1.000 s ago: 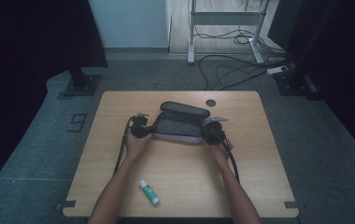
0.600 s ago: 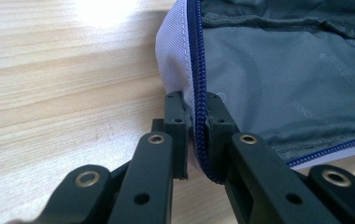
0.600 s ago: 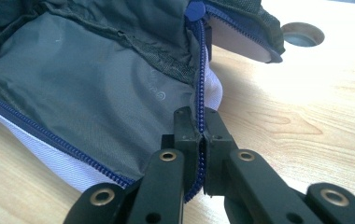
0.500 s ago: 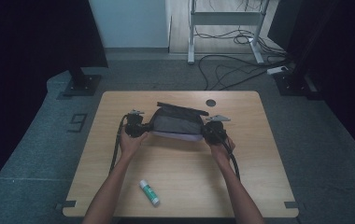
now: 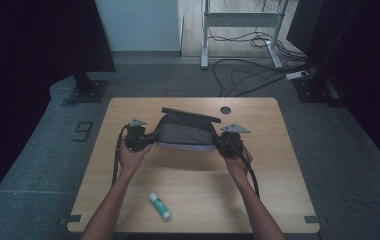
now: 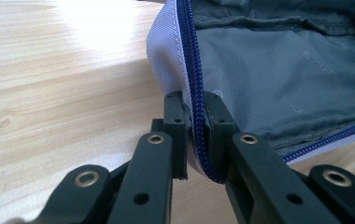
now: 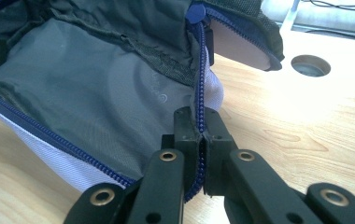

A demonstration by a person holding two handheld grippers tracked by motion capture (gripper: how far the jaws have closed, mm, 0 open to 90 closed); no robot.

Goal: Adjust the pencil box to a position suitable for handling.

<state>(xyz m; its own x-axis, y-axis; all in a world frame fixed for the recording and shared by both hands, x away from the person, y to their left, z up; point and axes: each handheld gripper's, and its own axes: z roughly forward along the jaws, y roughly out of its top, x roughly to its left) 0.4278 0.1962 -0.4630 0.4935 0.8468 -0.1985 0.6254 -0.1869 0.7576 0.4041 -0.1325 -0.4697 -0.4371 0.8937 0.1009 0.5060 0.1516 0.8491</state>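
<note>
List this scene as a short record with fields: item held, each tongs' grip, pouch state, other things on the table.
item held: pouch, grey lining, blue zipper
left tongs: shut on the pouch's zippered edge
right tongs: shut on the opposite zippered edge
pouch state: unzipped, mouth open
table: light wood, round hole near far edge
other item: glue stick, near the front edge

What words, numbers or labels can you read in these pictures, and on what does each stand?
"9": dark figure on the grey floor left of the table.
Glue stick label: too small to read.
Faint round marks on the pouch lining: too blurred to read.
</note>
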